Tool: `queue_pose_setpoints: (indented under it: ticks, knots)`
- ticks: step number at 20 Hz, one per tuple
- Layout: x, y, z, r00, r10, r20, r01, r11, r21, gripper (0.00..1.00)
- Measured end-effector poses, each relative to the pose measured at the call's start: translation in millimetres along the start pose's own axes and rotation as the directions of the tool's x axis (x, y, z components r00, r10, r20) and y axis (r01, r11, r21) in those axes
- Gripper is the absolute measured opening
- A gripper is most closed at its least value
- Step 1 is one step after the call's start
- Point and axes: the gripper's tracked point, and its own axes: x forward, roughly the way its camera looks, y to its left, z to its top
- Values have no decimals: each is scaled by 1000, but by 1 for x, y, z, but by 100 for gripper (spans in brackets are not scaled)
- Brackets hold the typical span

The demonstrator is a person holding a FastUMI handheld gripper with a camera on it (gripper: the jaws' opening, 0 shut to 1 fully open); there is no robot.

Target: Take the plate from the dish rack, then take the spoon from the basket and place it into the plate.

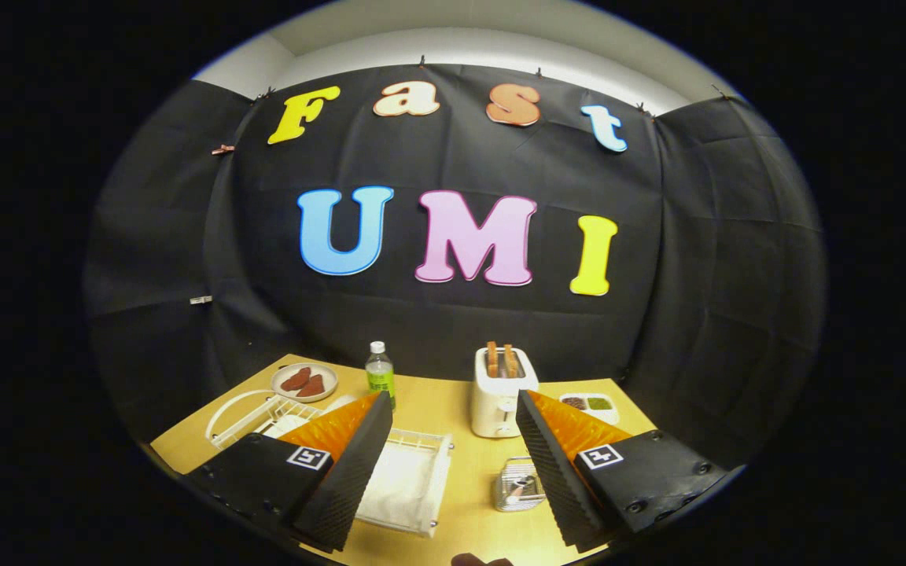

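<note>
My gripper (451,472) hangs above the wooden table (437,409), fingers spread wide and holding nothing. The white dish rack (410,479) lies at lower centre, partly under my left finger, near the table's front edge. The metal basket (517,483) sits just inside my right finger. Open tabletop runs between them up to the toaster (498,393) and bottle (379,373); its green label is unreadable.
</note>
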Motion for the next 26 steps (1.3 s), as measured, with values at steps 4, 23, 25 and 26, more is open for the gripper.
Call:
queue_pose_setpoints:
  ticks: [4,23,25,26]
  knots:
    - [45,50,-20,990,57,-126,-52,998,40,98]
    - [121,130,-159,745,129,-655,81,956,280,52]
    - [119,130,-158,741,105,-663,98,960,261,40]
    - [118,132,-157,741,85,-666,113,962,249,38]
